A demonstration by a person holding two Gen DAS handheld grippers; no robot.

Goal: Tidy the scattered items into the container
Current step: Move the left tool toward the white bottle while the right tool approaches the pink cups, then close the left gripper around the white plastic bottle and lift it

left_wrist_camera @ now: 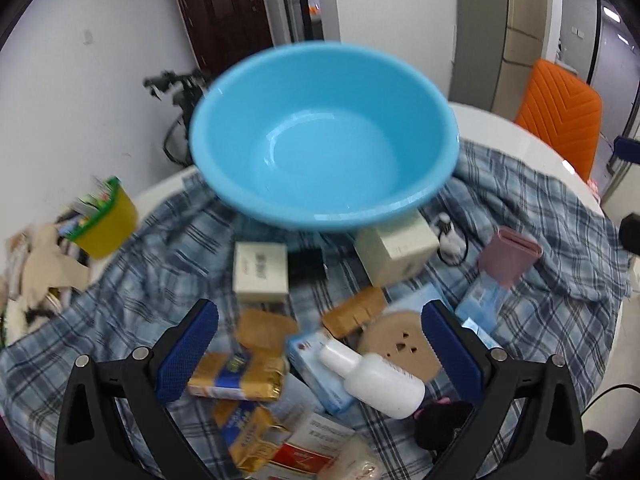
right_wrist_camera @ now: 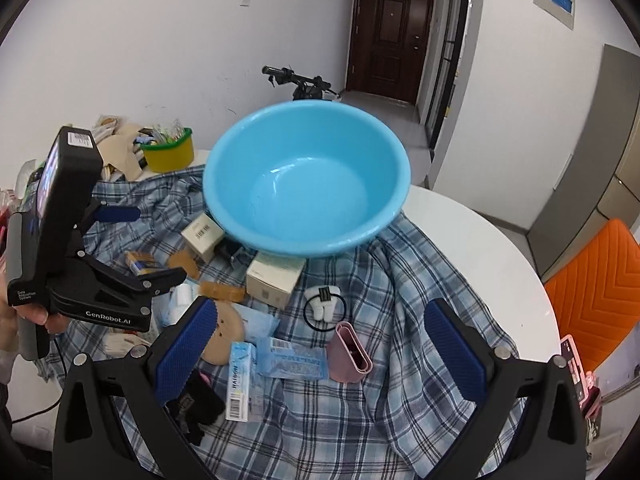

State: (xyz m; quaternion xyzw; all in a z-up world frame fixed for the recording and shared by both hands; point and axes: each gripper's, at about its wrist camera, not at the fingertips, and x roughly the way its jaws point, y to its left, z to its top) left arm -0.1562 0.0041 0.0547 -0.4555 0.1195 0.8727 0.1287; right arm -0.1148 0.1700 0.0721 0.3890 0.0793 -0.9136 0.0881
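An empty light-blue basin (left_wrist_camera: 324, 136) (right_wrist_camera: 308, 176) stands at the back of a plaid cloth (right_wrist_camera: 360, 420). Scattered in front of it are a white bottle (left_wrist_camera: 372, 376), a gold packet (left_wrist_camera: 236, 376), a small white box (left_wrist_camera: 260, 268), a cream box (left_wrist_camera: 396, 252) (right_wrist_camera: 274, 278), a pink case (left_wrist_camera: 510, 258) (right_wrist_camera: 350, 354), a round wooden disc (left_wrist_camera: 404, 344) (right_wrist_camera: 224, 334), a blue packet (right_wrist_camera: 290, 360) and a white toy with a black hair tie (right_wrist_camera: 324, 302). My left gripper (left_wrist_camera: 320, 348) is open above the bottle. My right gripper (right_wrist_camera: 320, 348) is open near the pink case.
A yellow tub with a green rim (left_wrist_camera: 108, 224) (right_wrist_camera: 168, 152) holds packets at the table's far left. An orange chair (left_wrist_camera: 560, 116) (right_wrist_camera: 592, 292) stands at the right. The white round table (right_wrist_camera: 460, 232) shows bare beyond the cloth. A scooter handlebar (right_wrist_camera: 298, 80) is behind the basin.
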